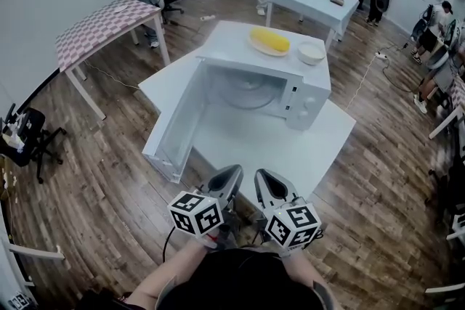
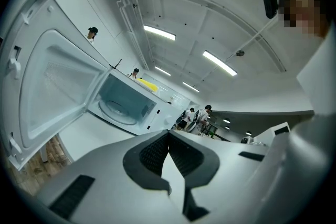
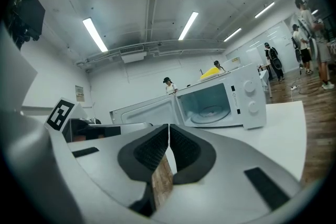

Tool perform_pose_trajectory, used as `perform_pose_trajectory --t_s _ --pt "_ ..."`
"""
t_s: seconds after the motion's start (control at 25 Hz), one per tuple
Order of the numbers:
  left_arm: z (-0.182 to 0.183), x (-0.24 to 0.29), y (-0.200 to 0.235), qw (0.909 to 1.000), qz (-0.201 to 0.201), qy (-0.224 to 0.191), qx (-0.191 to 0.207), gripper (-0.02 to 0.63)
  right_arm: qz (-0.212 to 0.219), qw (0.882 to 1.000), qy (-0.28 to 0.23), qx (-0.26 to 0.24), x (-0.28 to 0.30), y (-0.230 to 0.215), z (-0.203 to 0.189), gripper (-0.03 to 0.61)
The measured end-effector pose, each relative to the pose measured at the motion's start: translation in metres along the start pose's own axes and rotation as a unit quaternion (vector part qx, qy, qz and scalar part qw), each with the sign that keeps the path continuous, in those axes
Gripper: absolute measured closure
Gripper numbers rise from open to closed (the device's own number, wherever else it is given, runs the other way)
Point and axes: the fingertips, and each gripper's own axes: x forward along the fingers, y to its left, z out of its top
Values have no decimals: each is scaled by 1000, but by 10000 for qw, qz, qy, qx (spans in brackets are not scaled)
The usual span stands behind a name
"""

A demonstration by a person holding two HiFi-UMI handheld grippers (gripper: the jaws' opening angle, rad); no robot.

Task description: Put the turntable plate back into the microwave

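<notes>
A smooth white table (image 1: 251, 145) stands on a wood-plank floor (image 1: 102, 178). The round glass turntable plate (image 1: 247, 91) lies inside the boxy white microwave (image 1: 311, 87). The left gripper (image 1: 227, 176) and right gripper (image 1: 269, 182) hover at the table's near edge, jaws closed on nothing.

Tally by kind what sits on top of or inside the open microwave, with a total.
Turntable plate, inside: 1
Serving plate, on top: 1
Corn cob, on that plate: 1
White bowl, on top: 1
Total: 4
</notes>
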Motion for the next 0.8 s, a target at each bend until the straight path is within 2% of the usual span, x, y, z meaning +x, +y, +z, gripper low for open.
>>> perform_pose_trajectory --t_s 0.44,0.8 --pt "-2 -4 21 9996 209 164 -103 601 284 9993 241 99 5 12 -17 549" --pt "-33 -35 46 9964 592 512 -313 601 237 9992 294 87 5 11 -21 549"
